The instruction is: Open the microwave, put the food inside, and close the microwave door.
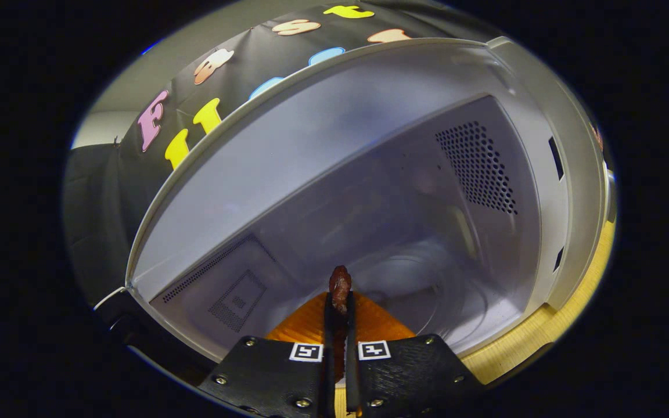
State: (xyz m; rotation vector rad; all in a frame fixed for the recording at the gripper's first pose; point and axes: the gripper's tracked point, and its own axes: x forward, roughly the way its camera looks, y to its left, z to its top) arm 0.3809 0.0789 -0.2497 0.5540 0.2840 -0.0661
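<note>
My fingers (340, 310) were drawn almost together, clamped on a dark reddish-brown piece of food (340, 285) that stuck up from between their tips. Both fingers pressed its sides, and only a thin slit stayed between them lower down. Each finger carried a small square black-and-white marker (306, 352) near its base.

Just under the food and behind my fingertips sat an orange plate (305, 325), spreading out to both sides of them. I could not tell whether the food touched the plate or hung just above it.

Ahead of me the microwave (567, 191) stood with its cavity wide open, and the whole scene was tilted in my view. My fingers reached past the front rim, so the food and the plate were at the mouth of the cavity, above its pale floor. Beyond the food lay the round glass turntable (445, 290), faint and see-through. A patch of dark round holes (477, 168) was set in the inner wall to the right, and a finer grid of perforations (236, 299) lay on the inner surface to the left of my fingers. Two dark latch slots (555, 157) showed in the front frame on the right.

A strip of light wooden desk (532, 337) ran under the microwave's front edge, to the right of my fingers
</note>
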